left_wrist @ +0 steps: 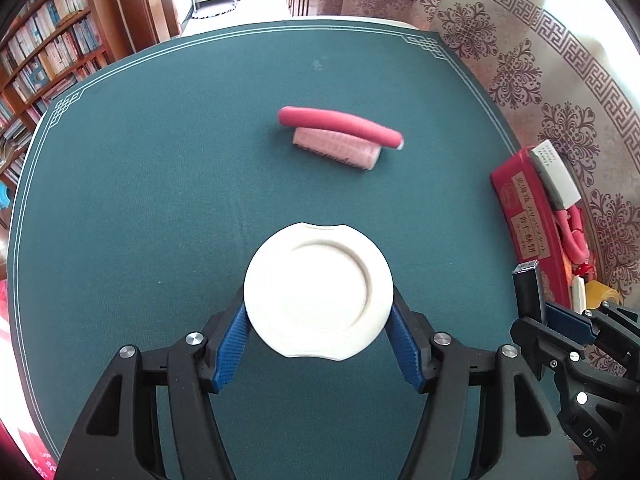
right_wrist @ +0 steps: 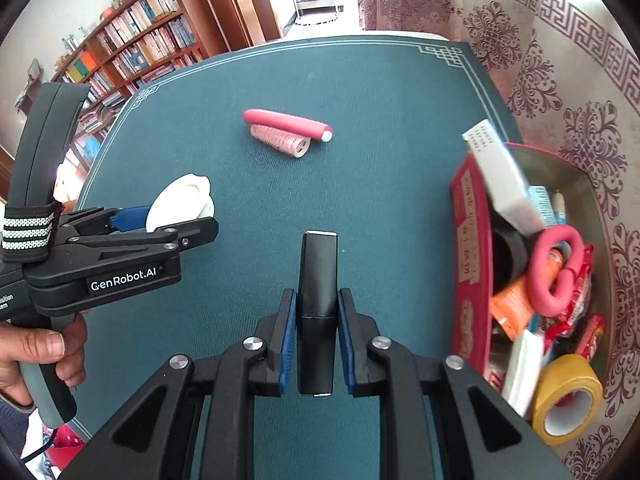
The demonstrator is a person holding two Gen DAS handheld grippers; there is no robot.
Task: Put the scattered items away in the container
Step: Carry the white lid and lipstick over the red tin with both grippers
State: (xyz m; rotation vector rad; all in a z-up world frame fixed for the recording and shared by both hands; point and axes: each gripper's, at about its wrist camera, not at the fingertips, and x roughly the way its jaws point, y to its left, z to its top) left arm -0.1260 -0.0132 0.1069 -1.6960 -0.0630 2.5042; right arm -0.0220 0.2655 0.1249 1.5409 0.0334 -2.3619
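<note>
My left gripper [left_wrist: 318, 316] is shut on a white round dish [left_wrist: 318, 292], held above the green table mat; it also shows in the right wrist view [right_wrist: 178, 204]. My right gripper [right_wrist: 317, 310] is shut on a black rectangular block [right_wrist: 318, 304], which also shows at the right in the left wrist view [left_wrist: 528, 292]. A red foam rod [left_wrist: 340, 125] lies on a pink patterned roll [left_wrist: 338, 148] at mid-table. The red container box [right_wrist: 470, 264] stands at the right edge, filled with several items.
The box holds a white carton [right_wrist: 502, 176], a pink looped foam rod [right_wrist: 554, 268], a yellow tape roll [right_wrist: 568, 396] and packets. The green mat [left_wrist: 160, 200] covers the table. A bookshelf [right_wrist: 132, 48] stands far left, a patterned curtain [right_wrist: 560, 60] to the right.
</note>
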